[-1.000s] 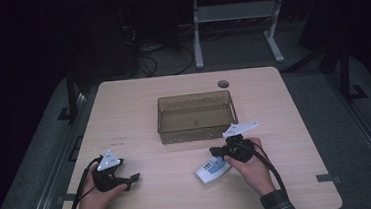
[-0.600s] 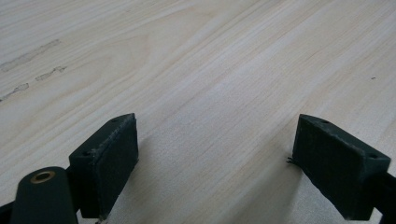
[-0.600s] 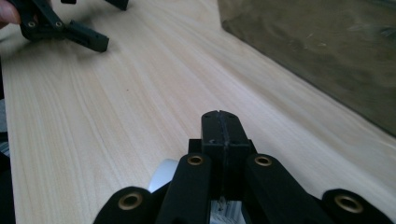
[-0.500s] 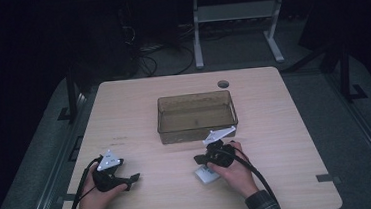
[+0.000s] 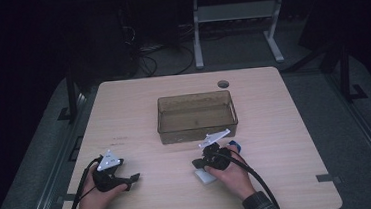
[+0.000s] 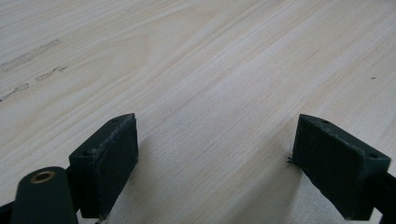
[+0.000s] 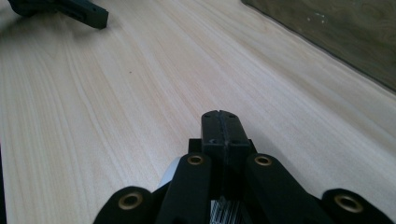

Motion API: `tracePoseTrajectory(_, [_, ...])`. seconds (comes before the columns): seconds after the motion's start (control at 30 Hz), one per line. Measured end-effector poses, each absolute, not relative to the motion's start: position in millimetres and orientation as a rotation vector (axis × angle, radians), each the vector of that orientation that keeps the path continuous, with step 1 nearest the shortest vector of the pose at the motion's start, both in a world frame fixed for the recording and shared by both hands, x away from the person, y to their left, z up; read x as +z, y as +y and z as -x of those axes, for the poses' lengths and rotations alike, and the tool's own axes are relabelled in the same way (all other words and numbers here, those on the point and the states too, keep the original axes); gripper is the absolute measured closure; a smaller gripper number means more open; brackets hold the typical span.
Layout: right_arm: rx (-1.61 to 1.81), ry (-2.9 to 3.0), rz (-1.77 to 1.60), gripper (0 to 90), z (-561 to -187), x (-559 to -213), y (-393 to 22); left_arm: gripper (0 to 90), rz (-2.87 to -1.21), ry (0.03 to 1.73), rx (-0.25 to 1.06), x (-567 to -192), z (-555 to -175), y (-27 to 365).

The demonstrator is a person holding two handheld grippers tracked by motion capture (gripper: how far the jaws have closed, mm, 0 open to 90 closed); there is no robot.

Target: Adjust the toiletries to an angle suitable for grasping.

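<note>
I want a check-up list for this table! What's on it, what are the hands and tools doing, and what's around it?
Surface: light wooden table, with faint marks near the left hand.
Job's things: white packet under the right tool; clear brown bin beyond it, looks empty.
Clutter: nothing seen.
Grippers: left tool open, nothing between its jaws; right tool shut, jaws together over the packet.
Cables: a black cable trails from the left tool.
Surroundings: dark floor, metal stand legs behind.

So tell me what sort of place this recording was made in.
Most likely a lab or workshop test bench, not a home. A bare wooden table stands on a dark floor, loose cables and a metal stand sit behind it, and both hands hold a handheld gripper.
</note>
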State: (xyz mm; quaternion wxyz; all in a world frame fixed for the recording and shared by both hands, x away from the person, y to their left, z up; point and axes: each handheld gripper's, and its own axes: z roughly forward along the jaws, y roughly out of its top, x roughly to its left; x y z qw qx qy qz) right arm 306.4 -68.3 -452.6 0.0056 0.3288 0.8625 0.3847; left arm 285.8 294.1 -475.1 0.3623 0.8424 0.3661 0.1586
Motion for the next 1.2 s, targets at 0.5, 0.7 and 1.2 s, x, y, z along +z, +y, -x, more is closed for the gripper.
tracePoseTrajectory(0.5, [1.185, 2.722, -1.031, 90.0, -298, -455, -73, 13.3, -2.171, 0.941, 0.409, -475, -286, 294])
tracePoseTrajectory(0.7, [1.182, 2.725, -1.032, 90.0, -292, -455, -77, 13.3, -2.175, 0.939, 0.410, -475, -286, 294])
tracePoseTrajectory(1.2, [1.176, 2.713, -1.067, 90.0, -278, -458, -93, 13.3, -2.176, 0.937, 0.411, -475, -286, 294])
